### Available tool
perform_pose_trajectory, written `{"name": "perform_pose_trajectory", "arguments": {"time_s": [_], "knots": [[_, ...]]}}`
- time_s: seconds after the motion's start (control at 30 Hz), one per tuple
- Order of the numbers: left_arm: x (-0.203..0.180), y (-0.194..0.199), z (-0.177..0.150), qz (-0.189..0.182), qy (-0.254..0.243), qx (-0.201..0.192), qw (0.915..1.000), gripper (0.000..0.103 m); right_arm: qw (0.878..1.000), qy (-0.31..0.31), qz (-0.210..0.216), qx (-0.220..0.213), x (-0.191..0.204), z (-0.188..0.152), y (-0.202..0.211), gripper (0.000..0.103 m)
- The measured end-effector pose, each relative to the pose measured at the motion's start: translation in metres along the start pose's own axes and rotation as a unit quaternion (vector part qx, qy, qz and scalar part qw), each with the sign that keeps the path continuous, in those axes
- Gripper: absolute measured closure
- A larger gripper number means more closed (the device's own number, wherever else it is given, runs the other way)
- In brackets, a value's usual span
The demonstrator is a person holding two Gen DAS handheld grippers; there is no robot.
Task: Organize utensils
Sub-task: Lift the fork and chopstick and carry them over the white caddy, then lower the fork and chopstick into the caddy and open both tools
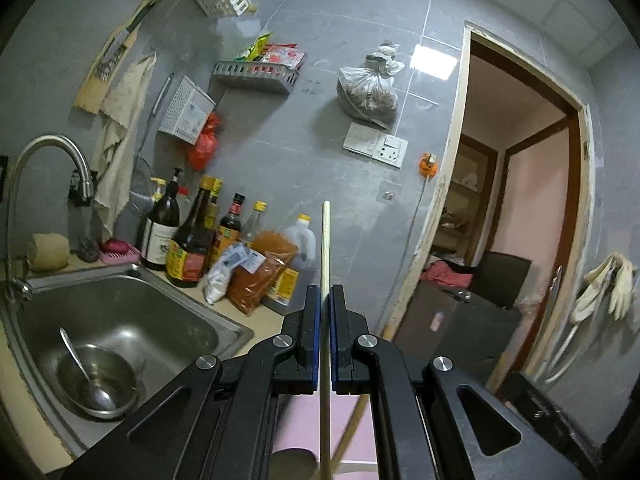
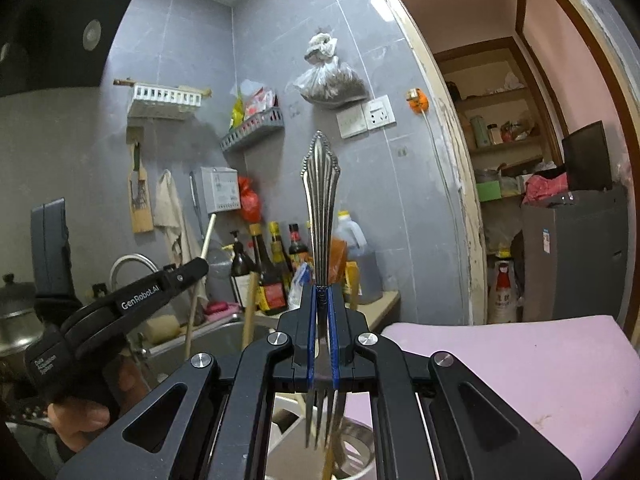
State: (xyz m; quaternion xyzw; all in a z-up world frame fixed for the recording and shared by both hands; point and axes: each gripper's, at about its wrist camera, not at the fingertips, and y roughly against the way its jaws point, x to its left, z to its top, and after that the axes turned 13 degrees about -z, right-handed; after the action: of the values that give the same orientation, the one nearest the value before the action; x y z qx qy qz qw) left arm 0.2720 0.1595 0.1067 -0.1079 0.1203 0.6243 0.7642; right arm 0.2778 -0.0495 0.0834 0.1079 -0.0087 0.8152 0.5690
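White lettering reading "GenRobot.AI" is running along the black arm of the left gripper [image 2: 202, 266], sitting at about nine o'clock in the right wrist view. Lower on its handle, small white words reading "Data Acquisition System" are showing. The bottle labels [image 1: 188, 262] and the wall box print are staying too blurred to read.

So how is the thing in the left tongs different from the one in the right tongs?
The left tongs grip a thin, plain, pale wooden chopstick; the right tongs grip a metal fork. The chopstick is smooth and even along its length, while the fork has an ornate beaded handle that flares at the top, with its tines pointing down. Both stand upright, clamped partway along in shut tongs.
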Motion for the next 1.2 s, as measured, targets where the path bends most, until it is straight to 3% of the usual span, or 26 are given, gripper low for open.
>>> {"name": "perform_pose_trajectory", "arguments": {"time_s": [0.23,0.73,1.03,1.2], "knots": [[0.01,-0.001,-0.008,0.007,0.025,-0.008,0.9996,0.101,1.0,0.005,0.013,-0.006,0.003,-0.011,0.001,0.099],[-0.008,0.012,-0.045,0.062,-0.019,-0.026,0.9975,0.101,0.999,0.029,0.015,0.018,0.007,-0.035,0.002,0.098],[-0.022,0.018,-0.062,0.065,-0.044,0.016,0.9968,0.101,0.999,0.035,0.017,0.026,0.006,-0.037,0.008,0.097],[-0.021,0.023,-0.068,0.053,-0.03,0.055,0.9967,0.1,0.999,0.036,0.019,0.03,0.005,-0.037,0.009,0.097]]}}
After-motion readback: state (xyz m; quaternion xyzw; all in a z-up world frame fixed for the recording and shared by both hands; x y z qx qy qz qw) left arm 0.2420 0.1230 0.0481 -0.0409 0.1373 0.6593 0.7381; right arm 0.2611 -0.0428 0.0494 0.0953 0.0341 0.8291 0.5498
